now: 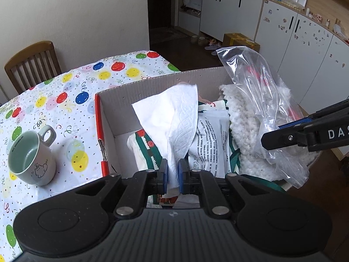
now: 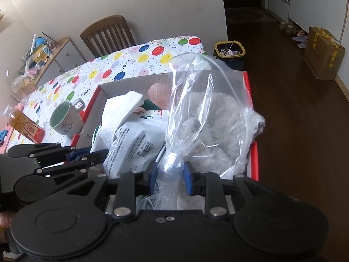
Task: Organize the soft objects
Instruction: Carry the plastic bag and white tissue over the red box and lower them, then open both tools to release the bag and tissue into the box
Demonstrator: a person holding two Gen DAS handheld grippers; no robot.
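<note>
The left tool [image 1: 173, 174] pinches a white embossed paper towel [image 1: 174, 118] upright over the red-edged white cardboard box [image 1: 122, 100]. The right tool [image 2: 168, 175] grips a crumpled clear plastic bag [image 2: 207, 109] in the box, likely for packing. A grey-green ceramic mug [image 1: 32, 157] stands left of it on the bench [image 1: 65, 100].

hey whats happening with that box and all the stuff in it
A person is sorting soft items into a cardboard box on the table. The left gripper pinches a white paper towel over the box, while the right gripper grips a clear plastic bag over fluffy white fabric. A mug sits beside the box.
</note>
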